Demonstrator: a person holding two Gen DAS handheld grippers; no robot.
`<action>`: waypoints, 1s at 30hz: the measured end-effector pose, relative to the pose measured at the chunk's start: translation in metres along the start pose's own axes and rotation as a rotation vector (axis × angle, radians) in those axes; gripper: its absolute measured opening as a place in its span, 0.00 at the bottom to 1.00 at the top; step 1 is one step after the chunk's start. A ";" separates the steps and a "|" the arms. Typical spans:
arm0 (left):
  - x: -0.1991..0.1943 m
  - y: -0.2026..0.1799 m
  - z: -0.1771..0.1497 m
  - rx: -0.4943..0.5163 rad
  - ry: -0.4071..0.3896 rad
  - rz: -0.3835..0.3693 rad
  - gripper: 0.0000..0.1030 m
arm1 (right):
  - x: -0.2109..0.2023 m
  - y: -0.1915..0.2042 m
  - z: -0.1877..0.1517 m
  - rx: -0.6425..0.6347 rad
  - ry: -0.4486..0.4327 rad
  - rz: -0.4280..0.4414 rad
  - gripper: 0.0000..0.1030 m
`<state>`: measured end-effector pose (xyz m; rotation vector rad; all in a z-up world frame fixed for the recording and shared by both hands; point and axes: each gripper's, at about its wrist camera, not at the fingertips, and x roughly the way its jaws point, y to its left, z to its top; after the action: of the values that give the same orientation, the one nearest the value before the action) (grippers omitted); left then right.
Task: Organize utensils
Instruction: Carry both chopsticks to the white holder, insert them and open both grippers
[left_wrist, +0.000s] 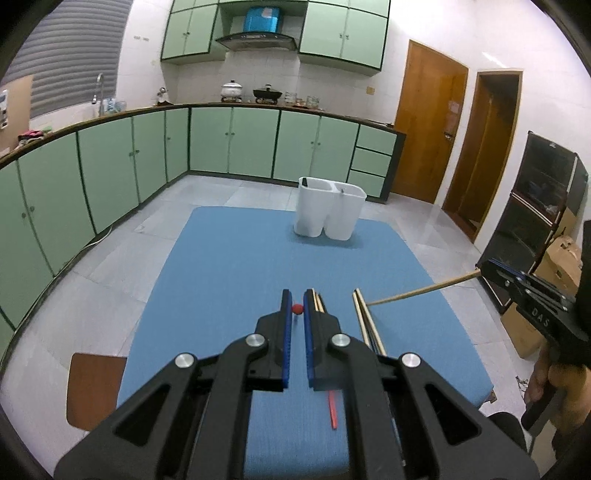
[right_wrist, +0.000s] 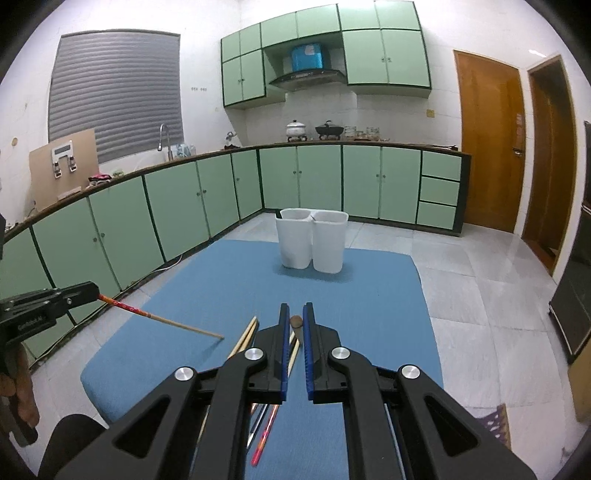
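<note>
A white two-compartment utensil holder (left_wrist: 330, 211) (right_wrist: 312, 238) stands at the far end of the blue mat (left_wrist: 236, 258) (right_wrist: 362, 288). My left gripper (left_wrist: 297, 300) (right_wrist: 96, 292) is shut on a chopstick (left_wrist: 297, 309) (right_wrist: 162, 320) with a red end, its bare tip resting on the mat. My right gripper (right_wrist: 296, 314) (left_wrist: 484, 266) is shut on a wooden chopstick (left_wrist: 421, 291), seen end-on as a brown tip (right_wrist: 296, 322). Several loose chopsticks (left_wrist: 364, 319) (right_wrist: 243, 338) lie on the mat near both grippers.
Green cabinets (left_wrist: 110, 170) run along the left and back walls. A brown chair seat (left_wrist: 94, 387) sits at the mat's near left. A dark shelf and cardboard boxes (left_wrist: 557, 258) stand at the right. A red stick (left_wrist: 333, 410) lies under the left gripper.
</note>
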<state>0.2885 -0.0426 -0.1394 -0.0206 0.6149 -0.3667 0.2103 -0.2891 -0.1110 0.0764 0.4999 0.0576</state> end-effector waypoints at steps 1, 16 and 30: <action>0.003 0.000 0.007 0.009 0.005 -0.003 0.05 | 0.003 -0.002 0.009 -0.002 0.011 0.005 0.07; 0.056 0.004 0.085 0.076 0.082 -0.052 0.05 | 0.062 -0.009 0.079 -0.045 0.136 0.042 0.07; 0.049 -0.011 0.154 0.091 -0.029 -0.097 0.05 | 0.058 -0.007 0.142 -0.090 0.088 0.014 0.07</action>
<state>0.4091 -0.0839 -0.0397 0.0315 0.5695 -0.4873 0.3289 -0.2998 -0.0152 -0.0107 0.5845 0.0973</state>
